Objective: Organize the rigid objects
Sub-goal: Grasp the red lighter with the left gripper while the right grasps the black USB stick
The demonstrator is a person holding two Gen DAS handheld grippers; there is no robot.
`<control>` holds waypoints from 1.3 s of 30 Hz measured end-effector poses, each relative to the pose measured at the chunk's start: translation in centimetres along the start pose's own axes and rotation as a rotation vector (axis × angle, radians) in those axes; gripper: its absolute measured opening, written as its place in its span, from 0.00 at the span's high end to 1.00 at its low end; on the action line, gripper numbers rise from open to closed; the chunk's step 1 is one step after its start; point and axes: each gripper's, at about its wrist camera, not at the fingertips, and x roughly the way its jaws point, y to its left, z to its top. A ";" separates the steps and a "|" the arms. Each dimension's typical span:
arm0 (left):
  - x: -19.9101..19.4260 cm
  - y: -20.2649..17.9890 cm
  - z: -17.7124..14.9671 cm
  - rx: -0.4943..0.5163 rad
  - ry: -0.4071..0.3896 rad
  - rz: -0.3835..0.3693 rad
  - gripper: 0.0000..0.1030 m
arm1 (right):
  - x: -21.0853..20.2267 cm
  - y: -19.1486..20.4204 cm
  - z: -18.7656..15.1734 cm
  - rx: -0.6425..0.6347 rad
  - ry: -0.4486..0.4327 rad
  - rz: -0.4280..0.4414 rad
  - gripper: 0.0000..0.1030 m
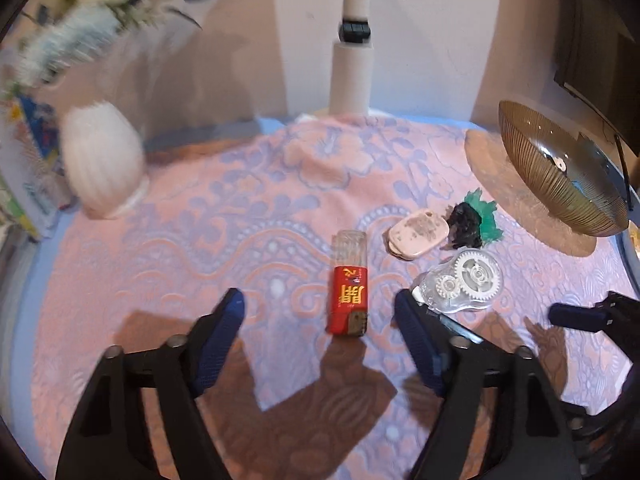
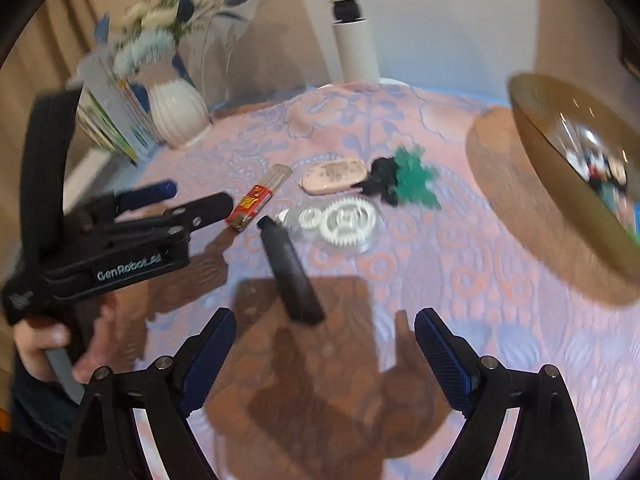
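Note:
On the pink patterned cloth lies a red lighter with a clear top, just ahead of my left gripper, which is open and holds nothing. To the right of the lighter are a clear correction-tape dispenser with white gears, a pink oval piece and a black-and-green piece. In the right wrist view a black cylinder lies on the cloth just ahead of my right gripper, whose fingers stand apart and empty. The left gripper hovers by the lighter.
An amber ribbed glass bowl stands at the right, and the right wrist view shows small items inside it. A white vase with flowers and upright books stand at the back left. A white pole rises at the back. A hand grips the left tool.

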 end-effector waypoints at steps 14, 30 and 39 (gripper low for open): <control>3.3 -2.5 0.6 0.066 0.034 0.005 0.81 | 1.6 0.1 -1.4 0.046 -0.058 0.064 0.85; -2.8 -3.5 -7.0 -0.031 -0.009 -0.146 0.80 | -4.4 -5.4 -7.7 0.397 -0.043 0.152 0.79; -2.6 -3.2 -7.3 -0.052 -0.024 -0.124 0.80 | 0.1 1.3 -1.6 0.127 -0.031 0.084 0.58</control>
